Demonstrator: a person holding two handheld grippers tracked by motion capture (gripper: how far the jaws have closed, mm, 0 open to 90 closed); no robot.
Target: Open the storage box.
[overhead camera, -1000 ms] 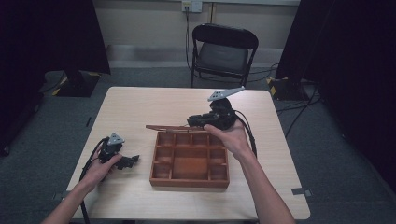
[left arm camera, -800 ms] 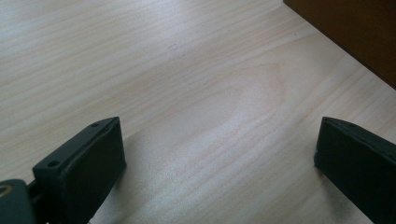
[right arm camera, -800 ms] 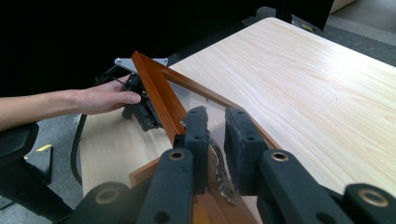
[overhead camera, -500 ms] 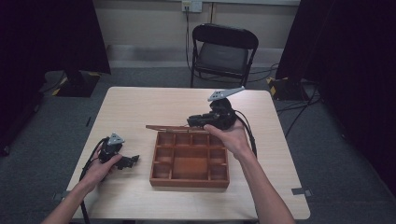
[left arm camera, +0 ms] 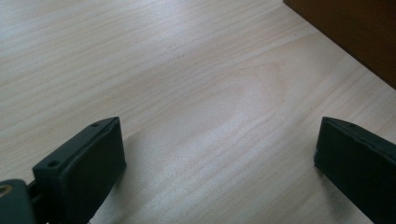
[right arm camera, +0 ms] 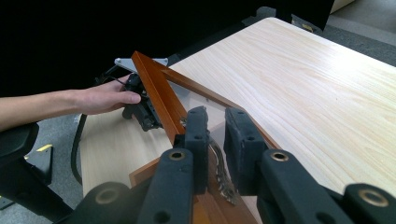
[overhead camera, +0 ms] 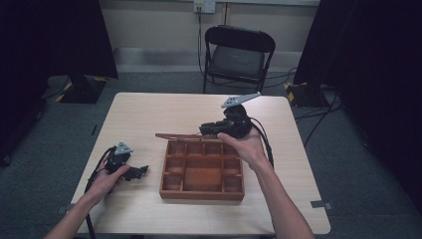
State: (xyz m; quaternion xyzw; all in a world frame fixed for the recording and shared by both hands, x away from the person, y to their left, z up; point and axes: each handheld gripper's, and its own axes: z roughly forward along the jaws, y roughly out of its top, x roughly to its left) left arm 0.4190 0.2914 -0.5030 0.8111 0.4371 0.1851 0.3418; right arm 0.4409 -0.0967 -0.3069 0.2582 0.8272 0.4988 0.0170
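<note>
We see a wooden compartment box (overhead camera: 202,171) sitting near the middle of the pale table (overhead camera: 164,107), its dividers forming small cells around a larger central one. Its glass-paned lid (overhead camera: 185,136), framed in the same reddish wood, is raised at the far edge of the box; in the right gripper view the lid (right arm camera: 161,95) rises as a tilted frame with the table visible through the pane. The right gripper (overhead camera: 208,129) sits at that far edge, and in its own view we find its jaws drawn close together on the lid's metal clasp (right arm camera: 219,173), which runs between the pads at the frame's edge. The left gripper (overhead camera: 140,171) rests on the table just to the left of the box, apart from it, with a hand (overhead camera: 105,180) around its body. In its own view the jaws stand wide apart with bare tabletop between them and the box's side wall (left arm camera: 348,35) at the upper right corner.
</note>
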